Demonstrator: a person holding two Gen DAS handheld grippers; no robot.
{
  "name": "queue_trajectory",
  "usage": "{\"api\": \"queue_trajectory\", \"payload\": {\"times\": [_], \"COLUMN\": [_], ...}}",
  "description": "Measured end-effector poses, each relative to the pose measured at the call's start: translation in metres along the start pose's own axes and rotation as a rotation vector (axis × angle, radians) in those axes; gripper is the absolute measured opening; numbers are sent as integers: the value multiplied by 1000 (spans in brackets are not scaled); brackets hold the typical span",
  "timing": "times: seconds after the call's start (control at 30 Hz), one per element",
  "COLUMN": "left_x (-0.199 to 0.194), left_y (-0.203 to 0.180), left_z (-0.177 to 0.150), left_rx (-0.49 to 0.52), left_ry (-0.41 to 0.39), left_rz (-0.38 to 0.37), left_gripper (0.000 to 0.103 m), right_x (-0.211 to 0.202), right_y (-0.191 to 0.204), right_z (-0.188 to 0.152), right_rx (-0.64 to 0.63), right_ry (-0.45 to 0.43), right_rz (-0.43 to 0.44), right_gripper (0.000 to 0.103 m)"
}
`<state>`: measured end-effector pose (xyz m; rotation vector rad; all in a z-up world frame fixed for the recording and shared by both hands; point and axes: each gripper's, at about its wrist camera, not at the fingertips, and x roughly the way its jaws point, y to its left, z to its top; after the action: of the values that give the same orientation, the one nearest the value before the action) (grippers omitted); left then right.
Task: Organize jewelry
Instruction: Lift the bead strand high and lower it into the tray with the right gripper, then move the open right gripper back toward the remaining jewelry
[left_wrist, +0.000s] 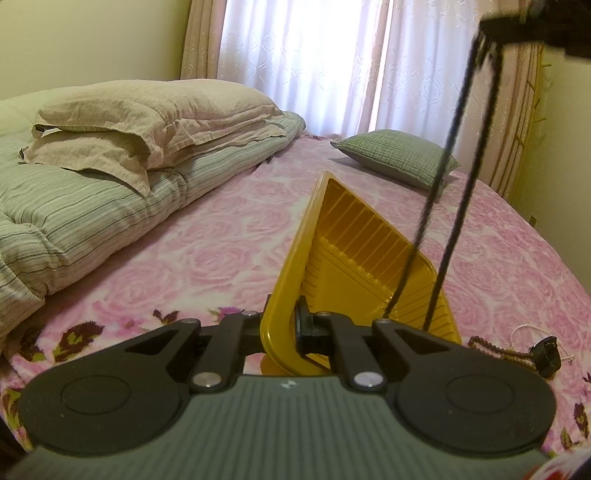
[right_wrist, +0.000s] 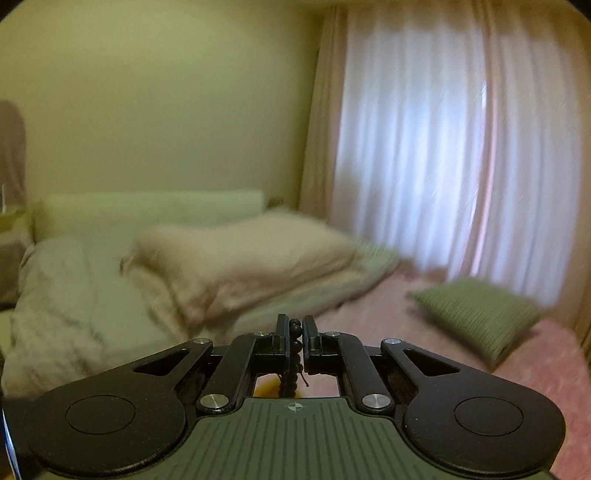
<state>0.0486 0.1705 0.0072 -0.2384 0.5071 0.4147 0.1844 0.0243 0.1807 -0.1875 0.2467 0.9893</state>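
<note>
Up close, the left gripper (left_wrist: 291, 325) is clamped on the near rim of a yellow tray (left_wrist: 354, 236), which stands tilted on edge with its ribbed inside turned toward the right and nothing clearly lying in it. The right gripper (right_wrist: 294, 332) has its jaws pinched on a black bead necklace (right_wrist: 295, 347), and in the left wrist view the same strand (left_wrist: 458, 177) hangs in a long loop from that gripper at the top right corner down to the tray's lower right end; whether the loop's bottom touches the ribbed floor is hard to tell, since the strand is blurred. Just right of the tray, on the pink rose-patterned blanket (left_wrist: 229, 251), lie a brown bead string (left_wrist: 495, 349), a thin white cord (left_wrist: 521, 332) and a small black clasp-like piece (left_wrist: 546, 354), close together. Beyond the left gripper the blanket covers the bed, with dark flower motifs along its near edge. To the far left sits a folded striped duvet (left_wrist: 92, 214) with beige pillows (left_wrist: 147, 118) stacked on it. Ahead and to the right a green checked cushion (left_wrist: 399, 158) lies flat, near pale pink curtains (left_wrist: 314, 66) over a bright window. Yellowish walls (left_wrist: 92, 40) flank them.
</note>
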Motion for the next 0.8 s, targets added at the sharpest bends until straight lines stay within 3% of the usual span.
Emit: {"api": "queue_trajectory", "payload": {"times": [0.3, 0.47, 0.6, 0.8], "left_x": [1, 3, 4, 4], "left_y": [3, 5, 6, 6], "left_z": [0, -1, -1, -1], "left_rx": [-2, -1, -1, -3], "left_ry": [1, 4, 5, 6], "left_rz": [-1, 3, 4, 4], "left_gripper": [7, 7, 7, 7], "right_x": [35, 32, 13, -52], "right_y": [-3, -17, -37, -86], "right_z": [-67, -71, -69, -96], "right_rx": [56, 108, 133, 254], "right_ry": [170, 175, 134, 63], "right_rz": [49, 77, 5, -185], "right_gripper": [7, 8, 26, 31]}}
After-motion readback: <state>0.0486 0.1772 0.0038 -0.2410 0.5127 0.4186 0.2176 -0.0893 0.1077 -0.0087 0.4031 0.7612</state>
